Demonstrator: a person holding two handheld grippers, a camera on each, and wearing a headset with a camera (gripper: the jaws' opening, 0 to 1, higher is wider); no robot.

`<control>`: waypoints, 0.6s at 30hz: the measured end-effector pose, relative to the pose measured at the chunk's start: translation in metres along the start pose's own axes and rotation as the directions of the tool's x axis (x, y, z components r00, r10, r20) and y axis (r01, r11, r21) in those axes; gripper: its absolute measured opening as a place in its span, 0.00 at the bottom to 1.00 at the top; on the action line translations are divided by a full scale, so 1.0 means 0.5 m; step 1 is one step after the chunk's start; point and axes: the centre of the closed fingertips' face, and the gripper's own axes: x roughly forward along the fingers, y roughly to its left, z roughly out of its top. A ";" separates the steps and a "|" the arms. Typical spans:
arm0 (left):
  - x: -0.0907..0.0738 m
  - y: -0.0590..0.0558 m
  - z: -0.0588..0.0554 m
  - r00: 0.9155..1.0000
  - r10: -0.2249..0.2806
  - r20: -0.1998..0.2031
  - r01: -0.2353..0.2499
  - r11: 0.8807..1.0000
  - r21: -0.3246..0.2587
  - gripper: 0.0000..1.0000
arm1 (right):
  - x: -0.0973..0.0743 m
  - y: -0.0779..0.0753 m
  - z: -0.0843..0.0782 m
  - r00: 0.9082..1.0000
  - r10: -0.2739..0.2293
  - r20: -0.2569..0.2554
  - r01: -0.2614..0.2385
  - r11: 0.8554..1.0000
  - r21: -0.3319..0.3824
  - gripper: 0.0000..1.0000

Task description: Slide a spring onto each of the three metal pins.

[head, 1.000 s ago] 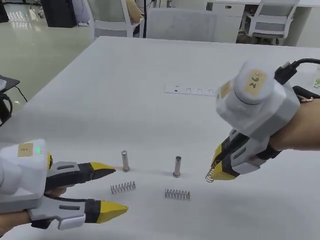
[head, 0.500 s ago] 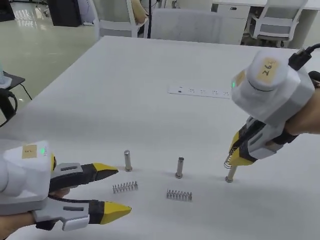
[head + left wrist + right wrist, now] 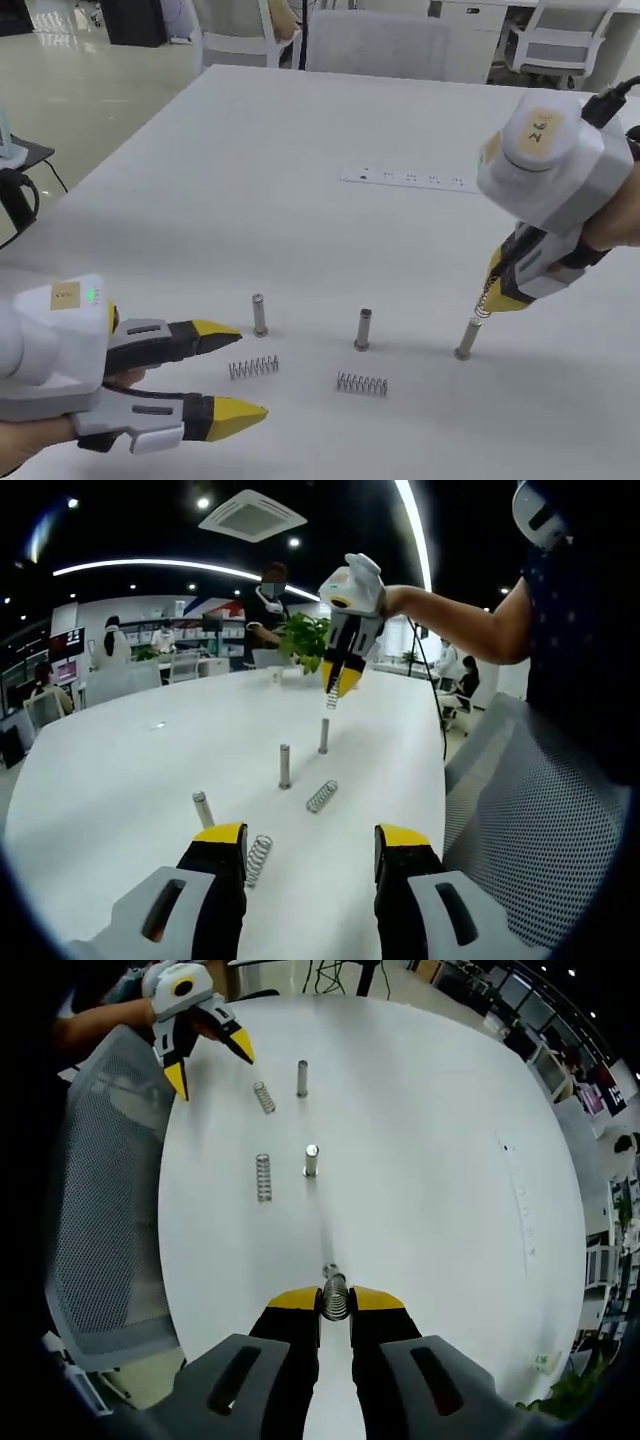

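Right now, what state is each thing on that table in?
left gripper: open, empty.
right gripper: shut on held spring.
held spring: hanging, lower end at right pin top.
right pin: upright, shaft bare.
middle pin: upright, bare.
left pin: upright, bare.
left loose spring: lying flat.
right loose spring: lying flat.

Above far pin (image 3: 324, 736): spring (image 3: 330, 698) pinched in right hand-held gripper (image 3: 338, 686).
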 end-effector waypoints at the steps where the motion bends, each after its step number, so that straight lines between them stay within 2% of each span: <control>1: 0.000 0.000 0.000 1.000 0.000 0.001 0.000 1.000 0.000 0.45 | 0.002 0.000 -0.001 1.000 0.001 -0.002 -0.001 1.000 0.000 0.08; 18: -0.001 0.000 0.000 1.000 0.004 0.000 -0.004 1.000 0.005 0.44 | 0.030 -0.007 -0.007 0.999 0.034 -0.021 -0.034 0.999 0.013 0.08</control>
